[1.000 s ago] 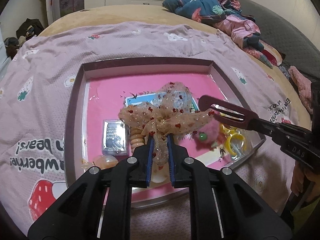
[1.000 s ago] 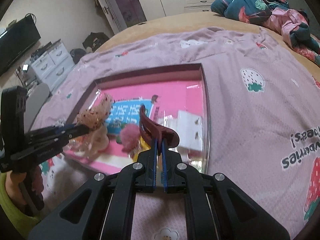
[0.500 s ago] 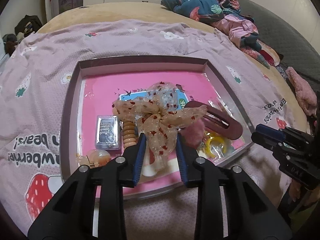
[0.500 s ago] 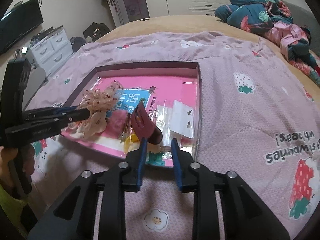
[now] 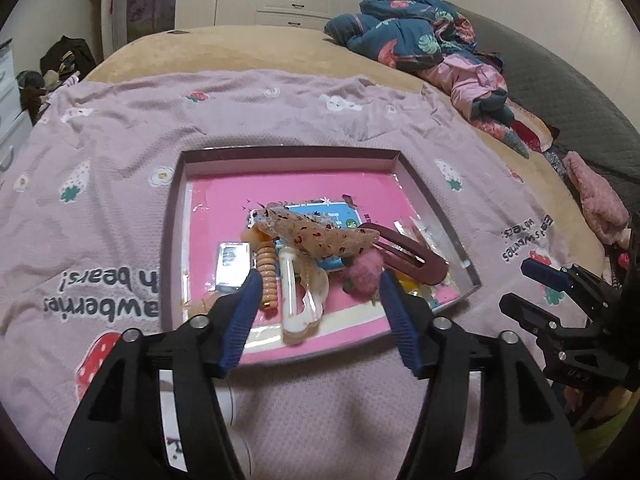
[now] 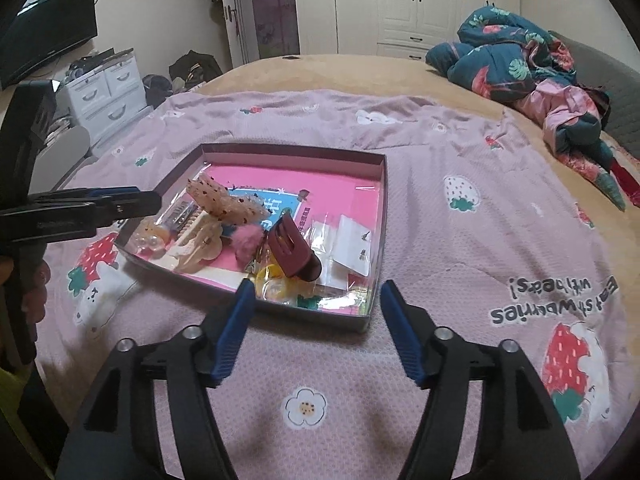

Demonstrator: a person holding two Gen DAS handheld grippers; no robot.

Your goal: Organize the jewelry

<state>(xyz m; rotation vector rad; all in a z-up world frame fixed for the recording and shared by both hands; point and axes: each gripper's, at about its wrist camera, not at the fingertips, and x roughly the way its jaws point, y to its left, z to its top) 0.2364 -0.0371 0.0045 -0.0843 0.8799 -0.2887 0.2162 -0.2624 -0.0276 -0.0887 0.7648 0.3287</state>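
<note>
A shallow box [image 5: 288, 153] with a pink floor lies on the bed, also in the right wrist view [image 6: 296, 149]. In it rest a beige tulle bow clip [image 5: 316, 236] [image 6: 224, 200], a maroon hair clip [image 5: 404, 256] [image 6: 294, 252], a pink pompom [image 5: 364, 272], a peach bead bracelet [image 5: 267, 276] and yellow rings [image 6: 272, 280]. My left gripper [image 5: 320, 278] hovers over the box's near edge, its jaws opening, pads clear of the bow. My right gripper [image 6: 317, 286] hangs before the box's near corner, its jaws opening too, with nothing gripped.
A lilac strawberry blanket [image 6: 460, 160] covers the bed. Crumpled clothes [image 5: 420, 44] pile up at the far right. White drawers [image 6: 108, 92] and a television [image 6: 48, 28] stand beyond the bed's left side. A card of earrings [image 6: 352, 244] lies in the box's right part.
Both grippers went from shut to open. The left let go of the bow and the right let go of the maroon clip; both now lie in the box. Both grippers drew back and upward.
</note>
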